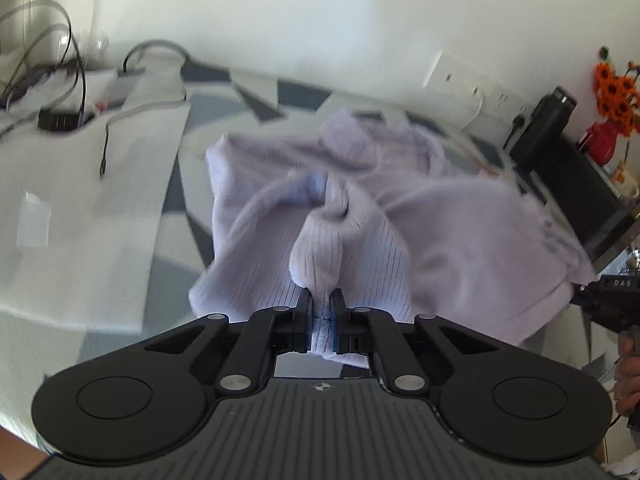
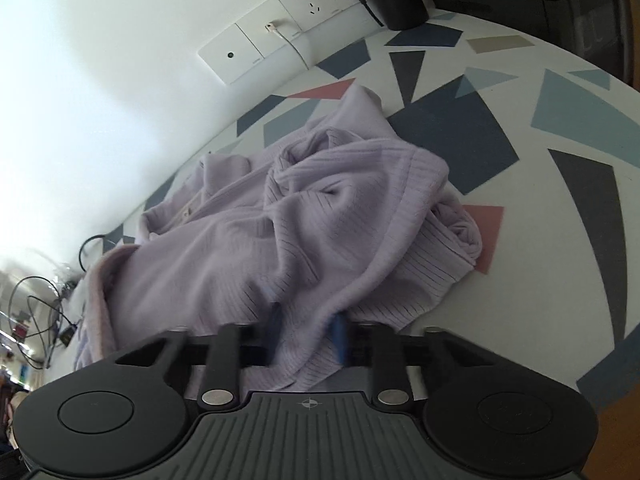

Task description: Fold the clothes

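Note:
A lilac ribbed garment lies crumpled on the patterned tabletop. In the left wrist view my left gripper is shut on a bunched fold of its near edge, and the cloth rises in a ridge just beyond the fingers. In the right wrist view the same garment spreads out ahead. My right gripper has a hem edge pinched between its blurred blue pads, and cloth fills the gap. The garment's far side is heaped in loose folds.
At the left lie a white sheet, black cables and a small black box. Wall sockets line the back. A black flask, a dark case and a red vase of orange flowers stand at the right. A hand shows at the right edge.

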